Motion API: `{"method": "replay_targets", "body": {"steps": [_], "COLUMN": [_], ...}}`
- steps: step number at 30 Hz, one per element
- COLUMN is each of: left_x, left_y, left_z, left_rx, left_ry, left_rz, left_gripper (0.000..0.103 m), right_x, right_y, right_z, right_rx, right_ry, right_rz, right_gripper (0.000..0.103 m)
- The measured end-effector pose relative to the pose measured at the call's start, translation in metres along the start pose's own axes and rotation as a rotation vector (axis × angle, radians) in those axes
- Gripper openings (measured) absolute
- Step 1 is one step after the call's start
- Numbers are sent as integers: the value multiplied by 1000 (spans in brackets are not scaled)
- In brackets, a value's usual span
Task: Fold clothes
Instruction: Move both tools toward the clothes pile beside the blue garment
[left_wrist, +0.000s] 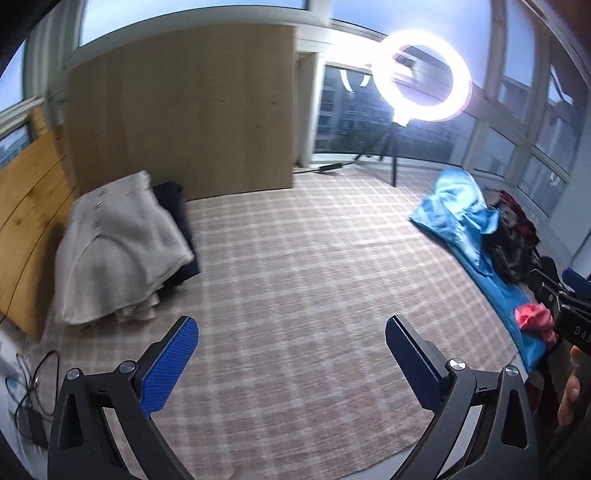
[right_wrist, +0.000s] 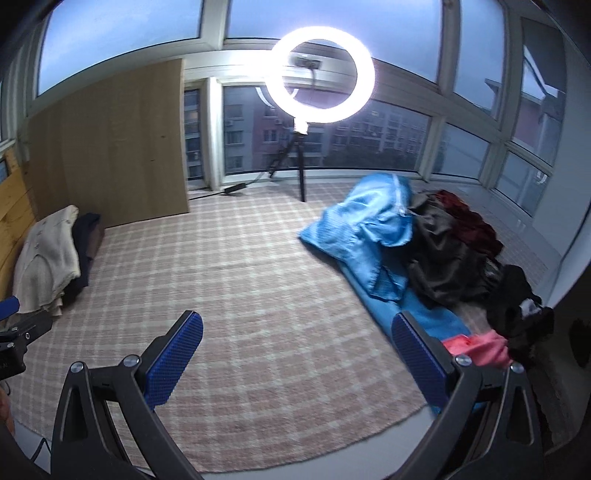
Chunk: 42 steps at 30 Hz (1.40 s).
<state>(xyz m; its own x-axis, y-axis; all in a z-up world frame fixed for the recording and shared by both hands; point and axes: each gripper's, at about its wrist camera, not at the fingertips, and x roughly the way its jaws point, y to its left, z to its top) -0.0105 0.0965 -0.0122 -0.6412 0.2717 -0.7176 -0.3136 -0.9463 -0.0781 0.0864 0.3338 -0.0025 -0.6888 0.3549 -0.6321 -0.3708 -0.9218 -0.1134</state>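
A folded cream garment (left_wrist: 122, 247) lies stacked at the left. The blue cloth (right_wrist: 365, 229) and dark heap (right_wrist: 450, 251) remain unfolded (likely most of it). The left gripper (left_wrist: 291, 363) and right gripper (right_wrist: 297, 363) gape empty.

A folded stack of clothes (left_wrist: 122, 247) lies at the left edge of the rug (left_wrist: 303, 266), before a wooden panel (left_wrist: 181, 110). An unfolded heap of clothes (right_wrist: 424, 258) lies at the right edge. A ring lamp (right_wrist: 320, 74) stands behind, between them, near the windows (right_wrist: 399, 140).

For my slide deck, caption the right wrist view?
Open right gripper above checked rug, unfolded clothes pile right, folded stack left, ring light behind.
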Motion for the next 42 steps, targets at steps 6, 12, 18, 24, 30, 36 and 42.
{"method": "replay_targets", "body": {"steps": [6,12,18,24,30,36,42], "left_x": [16,29,50,78,92,103,124], "left_y": [-25,-67,-101,-138,-189,-230,-266], "left_z": [9,14,20,19,24,41,55], "left_rx": [27,103,65,65,127,172,188], "left_ry": [37,68,125,194,206,213,243], "left_rz": [-55,-105,-133,-94,-105,-152,-154], "left_gripper": [102,102,102,102,102,102,102], "right_x": [0,6,20,42,60,69,81], "right_y": [-34,-70,-121,-180,-237,-285,-335], "right_z": [-2,-4,-5,-7,-5,-7,-9], "right_rx": [33,72,130,194,277,301,275], "right_ry": [5,2,14,36,17,-40,-31], "right_rz": [-57,-95,-110,-121,-83,-70,-108], "right_gripper": [103,103,103,103,103,103,103]}}
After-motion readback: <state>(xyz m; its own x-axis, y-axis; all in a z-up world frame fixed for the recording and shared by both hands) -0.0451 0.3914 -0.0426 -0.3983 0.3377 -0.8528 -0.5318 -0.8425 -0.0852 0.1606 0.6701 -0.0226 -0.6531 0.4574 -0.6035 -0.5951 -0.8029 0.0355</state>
